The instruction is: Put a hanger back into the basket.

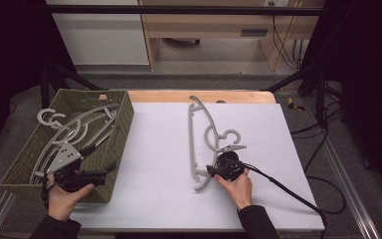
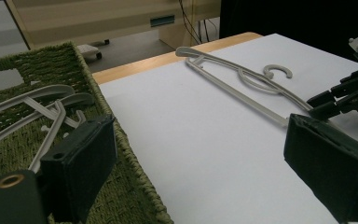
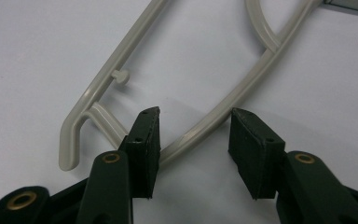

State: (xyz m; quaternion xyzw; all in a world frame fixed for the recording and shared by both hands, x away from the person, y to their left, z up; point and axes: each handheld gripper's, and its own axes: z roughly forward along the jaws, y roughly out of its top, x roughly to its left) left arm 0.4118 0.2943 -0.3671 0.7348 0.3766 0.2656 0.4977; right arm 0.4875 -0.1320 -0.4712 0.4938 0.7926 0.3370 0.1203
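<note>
- Right tongs [image 1: 210,172], near edge of the worktop [image 1: 154,199], held in the person's right hand [image 1: 237,186], cable trailing off to the right. Jaws part-way apart and straddling the curved arm of the loose hanger [image 1: 195,144]. In the right gripper view the arm runs between the two pads [image 3: 149,144]; the left pad looks to be against it, the right pad stands clear with a gap showing. Not clamped.
- Left tongs [image 1: 101,162], near left, held in the person's left hand [image 1: 65,196] over the near right corner of the basket [image 1: 122,124]. Jaws wide, nothing between them; the left gripper view looks between them across the worktop to the loose hanger [image 2: 242,79].
- Loose hanger: grey plastic, flat on the white worktop sheet, just right of centre. It lies lengthwise near to far, hook pointing right, near end at the right tongs, far end close to the wooden far edge [image 1: 204,95].
- Basket: green woven, left side of the worktop, partly overhanging its left edge. Several more grey hangers [image 1: 72,132] lie stacked inside, one hook poking over the far left rim.
- Beyond the worktop: floor, a pale wooden cabinet [image 1: 209,30] and dark frame bars.
</note>
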